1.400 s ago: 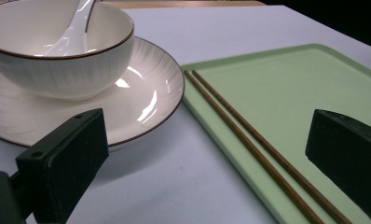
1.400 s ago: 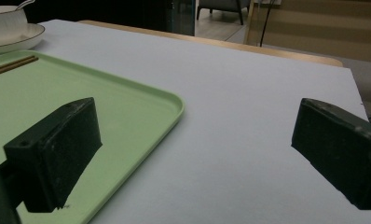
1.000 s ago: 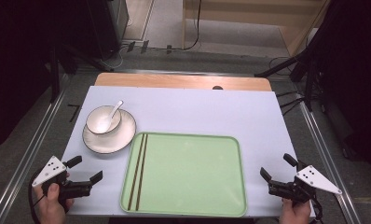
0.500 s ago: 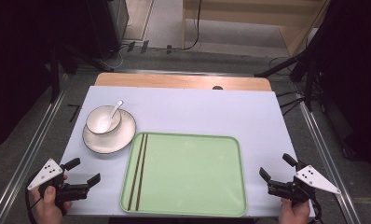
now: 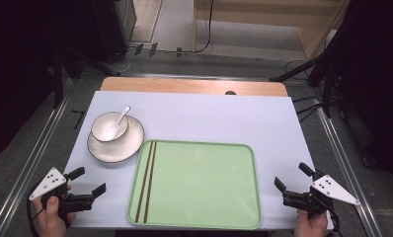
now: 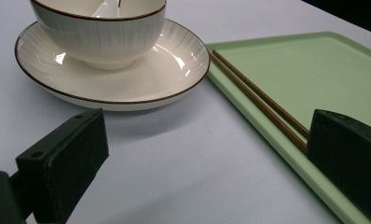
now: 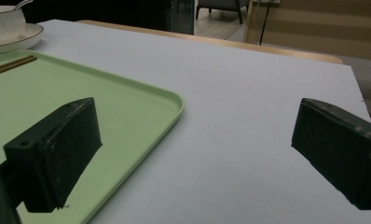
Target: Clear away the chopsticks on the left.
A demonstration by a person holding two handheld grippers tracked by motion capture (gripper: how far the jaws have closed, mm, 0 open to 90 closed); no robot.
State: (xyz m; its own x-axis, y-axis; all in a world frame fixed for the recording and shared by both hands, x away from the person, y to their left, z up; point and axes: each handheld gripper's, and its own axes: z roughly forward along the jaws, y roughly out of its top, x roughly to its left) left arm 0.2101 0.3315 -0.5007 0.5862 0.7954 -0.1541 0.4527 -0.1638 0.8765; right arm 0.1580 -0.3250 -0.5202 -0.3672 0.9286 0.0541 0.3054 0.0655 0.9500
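I hold my left gripper (image 5: pixel 90 181) low over the bench (image 5: pixel 209 116), near the front left corner. Its fingers (image 6: pixel 62 161) are spread wide and hold nothing. My right gripper (image 5: pixel 293 178) waits at the front right, beside the green tray (image 5: pixel 199 182). Its fingers (image 7: pixel 58 149) are spread wide too, with nothing between them.

The bowl (image 5: pixel 109 127) sits on a plate (image 5: pixel 115 146), just ahead of my left gripper, with a spoon (image 5: pixel 119 118) in it. The plate is right beside the tray's left edge. Two chopsticks (image 5: pixel 148 180) lie on the tray, along that edge.

I think my left gripper goes for the plate and bowl. To do it well, I should go in slow and low, pinch the plate rim firmly, and keep it flat so the bowl does not slide or tip.
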